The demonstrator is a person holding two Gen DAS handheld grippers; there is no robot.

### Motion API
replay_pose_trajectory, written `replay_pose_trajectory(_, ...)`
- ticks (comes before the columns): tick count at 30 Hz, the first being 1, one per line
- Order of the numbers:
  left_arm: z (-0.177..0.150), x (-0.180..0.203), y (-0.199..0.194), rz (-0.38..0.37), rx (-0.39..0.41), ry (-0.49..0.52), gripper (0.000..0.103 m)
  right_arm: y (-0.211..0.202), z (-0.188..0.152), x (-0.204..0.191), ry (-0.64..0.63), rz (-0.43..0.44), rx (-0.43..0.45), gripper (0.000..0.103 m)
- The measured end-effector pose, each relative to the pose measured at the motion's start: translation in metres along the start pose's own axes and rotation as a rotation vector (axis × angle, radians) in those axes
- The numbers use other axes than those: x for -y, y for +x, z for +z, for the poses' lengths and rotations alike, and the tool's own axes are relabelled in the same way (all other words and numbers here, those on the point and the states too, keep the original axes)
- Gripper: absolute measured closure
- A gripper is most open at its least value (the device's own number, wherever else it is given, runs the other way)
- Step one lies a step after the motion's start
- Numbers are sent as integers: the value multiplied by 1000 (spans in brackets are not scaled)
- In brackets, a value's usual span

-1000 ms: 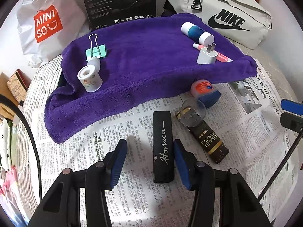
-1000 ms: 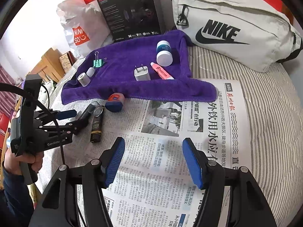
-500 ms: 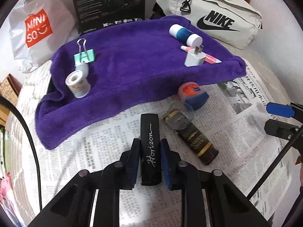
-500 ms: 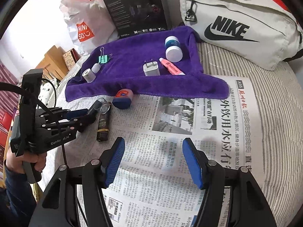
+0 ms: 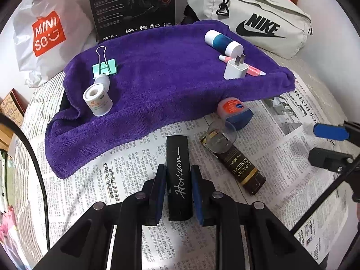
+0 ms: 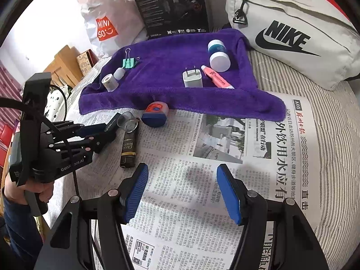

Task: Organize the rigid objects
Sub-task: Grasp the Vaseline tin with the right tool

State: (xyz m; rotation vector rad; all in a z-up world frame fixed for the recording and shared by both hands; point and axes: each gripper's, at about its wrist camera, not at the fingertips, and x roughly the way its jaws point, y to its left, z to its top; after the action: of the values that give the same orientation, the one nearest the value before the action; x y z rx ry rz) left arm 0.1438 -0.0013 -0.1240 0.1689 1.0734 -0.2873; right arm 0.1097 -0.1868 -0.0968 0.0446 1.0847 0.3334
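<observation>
The left gripper point(image 5: 177, 189) is clamping the black Horizon case point(image 5: 178, 177) – both blue pads pressing flat on its long sides, w/ the case lying on the newspaper point(image 5: 126, 180) just short of the purple towel point(image 5: 157, 85). The case's long axis is running straight ahead along the fingers, so it's pointing at the towel's near edge; the far end is sticking out past the pads toward the cloth. Judging by that, the coming move is a lift and a carry forward onto the towel, where the binder clip point(image 5: 104, 66), tape roll point(image 5: 96, 100), charger plug point(image 5: 235, 69) etc. are already sitting.

The right gripper point(image 6: 182, 193) is hanging wide apart over bare newspaper, gripping nothing, well off to the right of the case – so the left is the nearer one by far. Just right of the case, the Grand Reserve bottle point(image 5: 238, 168) is lying at a slant, near but apart from it, and the blue-and-orange tin point(image 5: 234, 112) is sitting by the towel's edge.

Vs a sec ago: the left jaws were wide then, the case loose between them – half a sec ago they were already pinched on it. Right one hasn't changed its spread.
</observation>
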Motion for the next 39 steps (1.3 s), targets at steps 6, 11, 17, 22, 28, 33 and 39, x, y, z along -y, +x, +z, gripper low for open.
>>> replay_pose_trajectory(6, -6, -15, -9, 3, 14, -30, 82, 4, 5, -4, 10, 15, 2, 40)
replay_pose_trajectory(11, -13, -30, -9, 17, 0, -49, 82, 16, 22, -16, 5, 25, 15, 40)
replay_pose_trajectory(17, -21, -41, -10, 8, 4, -64, 82, 32, 45, -26, 24, 46, 34, 40)
replay_pose_trajectory(22, -26, -44, -12, -4, 10, -77, 82, 48, 54, -34, 13, 14, 27, 40)
replay_pose_trajectory(28, -29, -49, -13, -23, 16, -90, 82, 66, 56, -39, -10, -35, 9, 40)
replay_pose_trajectory(33, -31, -48, -15, -14, 20, -82, 82, 77, 58, -45, -26, -55, 10, 43)
replay_pose_trajectory(39, -31, -48, -15, -20, 22, -84, 82, 79, 61, -47, -68, -92, 16, 62)
